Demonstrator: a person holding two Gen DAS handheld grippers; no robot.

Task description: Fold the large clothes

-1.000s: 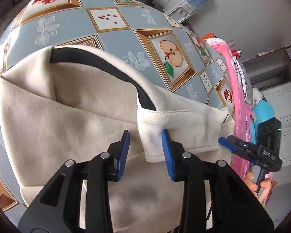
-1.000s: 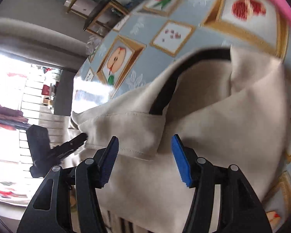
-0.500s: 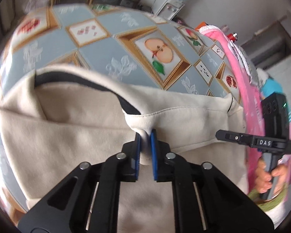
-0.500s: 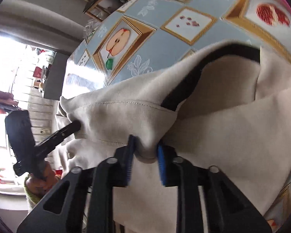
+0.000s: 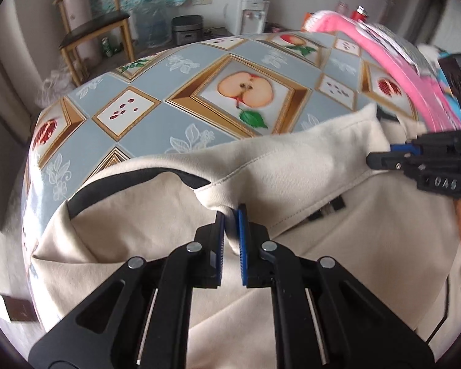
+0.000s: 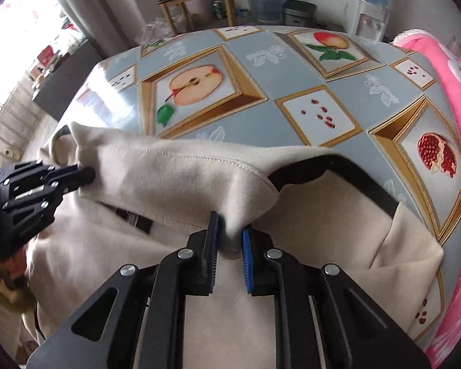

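A large cream garment (image 5: 123,230) with a black neck band (image 5: 113,181) lies on the fruit-patterned tablecloth (image 5: 199,70). My left gripper (image 5: 231,212) is shut on a pinched fold of its stitched hem. In the right wrist view the same garment (image 6: 322,230) has its hem bunched between the blue pads of my right gripper (image 6: 230,221), whose jaws are still closing on the cloth. Each gripper shows in the other's view, gripping the far end of the same hem: the right one (image 5: 381,158), the left one (image 6: 86,173).
A pink cloth (image 5: 399,70) lies along the table's right side, also the pink cloth (image 6: 445,92) in the right wrist view. Beyond the table stand a wooden chair (image 5: 92,27) and a water dispenser (image 5: 249,9). A person's hand (image 6: 6,273) holds the left gripper.
Both grippers went from open around the hem to shut on it. Both views have rolled, and the gripped hem now stands raised off the rest of the garment.
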